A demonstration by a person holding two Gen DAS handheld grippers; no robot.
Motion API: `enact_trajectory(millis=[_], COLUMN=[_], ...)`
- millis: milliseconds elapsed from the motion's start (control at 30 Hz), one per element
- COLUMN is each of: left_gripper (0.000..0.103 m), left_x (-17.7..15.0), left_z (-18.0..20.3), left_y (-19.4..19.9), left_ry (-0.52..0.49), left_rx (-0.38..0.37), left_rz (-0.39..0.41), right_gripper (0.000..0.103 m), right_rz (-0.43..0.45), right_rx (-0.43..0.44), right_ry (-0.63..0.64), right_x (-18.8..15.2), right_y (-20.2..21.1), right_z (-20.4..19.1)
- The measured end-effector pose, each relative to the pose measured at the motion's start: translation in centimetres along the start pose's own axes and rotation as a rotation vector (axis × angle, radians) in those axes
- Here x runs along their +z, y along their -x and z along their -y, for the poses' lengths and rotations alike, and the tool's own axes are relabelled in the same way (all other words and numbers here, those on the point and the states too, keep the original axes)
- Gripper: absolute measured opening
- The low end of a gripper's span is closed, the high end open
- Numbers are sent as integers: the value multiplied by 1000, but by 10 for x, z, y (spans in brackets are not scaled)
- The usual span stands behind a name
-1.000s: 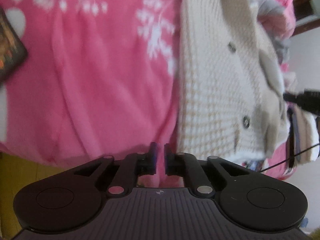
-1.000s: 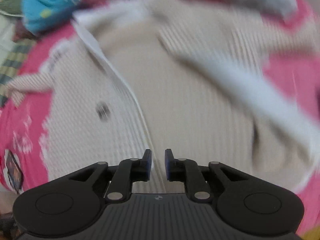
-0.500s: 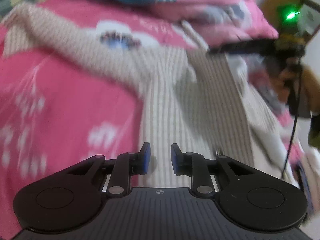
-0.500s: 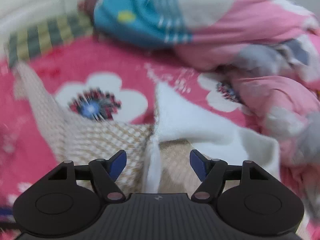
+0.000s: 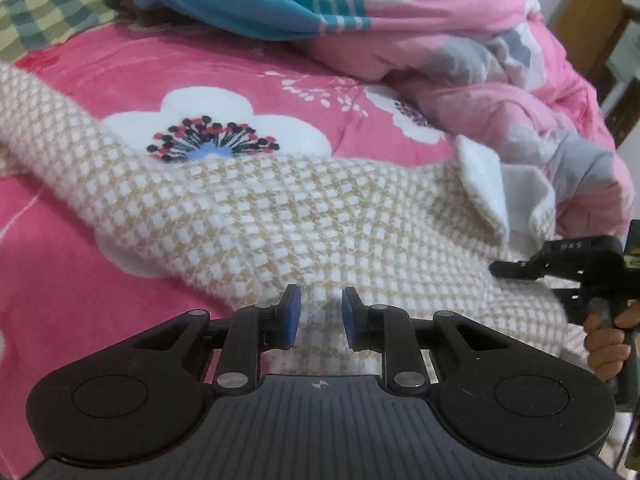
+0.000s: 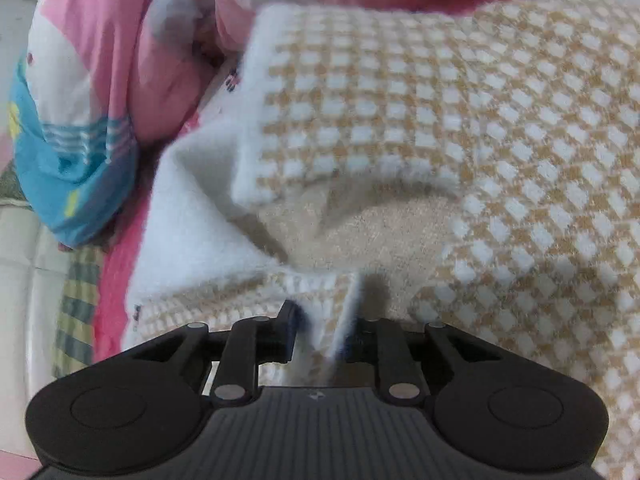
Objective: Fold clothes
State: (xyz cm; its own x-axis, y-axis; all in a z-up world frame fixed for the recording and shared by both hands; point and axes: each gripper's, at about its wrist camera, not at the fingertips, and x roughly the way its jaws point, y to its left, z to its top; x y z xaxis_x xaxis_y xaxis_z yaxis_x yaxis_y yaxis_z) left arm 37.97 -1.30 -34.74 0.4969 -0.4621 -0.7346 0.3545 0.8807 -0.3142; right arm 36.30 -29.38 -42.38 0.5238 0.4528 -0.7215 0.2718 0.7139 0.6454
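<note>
Pink flowered bedsheet [image 5: 100, 72] under everything, rumpled quilt [image 5: 460, 40] behind. Checked cardigan [image 5: 280, 208] spread flat across it. My left tongs [image 5: 319, 317] hover slightly spread over its near edge, gripping nothing. My right tongs [image 6: 322, 332] just closed, pinching a fold of the cardigan's collar.

Flat pink floral bedsheet [image 5: 120, 240] lies bare from nine to eleven o'clock of the left gripper [image 5: 320, 316], leaving room to pass. A heaped pink and blue quilt [image 5: 440, 40] blocks twelve to two o'clock. The cream checked cardigan [image 5: 320, 220] covers the middle. At three o'clock the right gripper [image 5: 516, 269] stands close.
</note>
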Motion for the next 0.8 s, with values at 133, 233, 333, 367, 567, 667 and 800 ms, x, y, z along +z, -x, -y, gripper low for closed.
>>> enact_trajectory(millis=[133,233,333,367,567,667,800], left_gripper=[22,22,22,22,24,24,24], left_x=[3,7,12,14,23,23,21], left_z=[6,9,15,17,25,28,27], left_y=[-8,-11,-12,-13,-26,-32,-36], left_ry=[-36,-42,-66,-70,-87,-96,-94], left_rx=[36,49,65,70,95,98,93], left_rz=[12,30,62,69,102,106,109], right_gripper=[30,65,81,82,63,8,8], right_rz=[97,242,336,354,258,292,402], right_rx=[-37,-114,-190,-213,-454,-422,-111], right_ry=[285,648,999,1106,1534,1304,596], right_x=[-2,-21,-43,-50,-85,-47,23], right_y=[29,43,28,20,-61,-45,28], right_z=[-49,-105,-151,-165,-185,-176,-117])
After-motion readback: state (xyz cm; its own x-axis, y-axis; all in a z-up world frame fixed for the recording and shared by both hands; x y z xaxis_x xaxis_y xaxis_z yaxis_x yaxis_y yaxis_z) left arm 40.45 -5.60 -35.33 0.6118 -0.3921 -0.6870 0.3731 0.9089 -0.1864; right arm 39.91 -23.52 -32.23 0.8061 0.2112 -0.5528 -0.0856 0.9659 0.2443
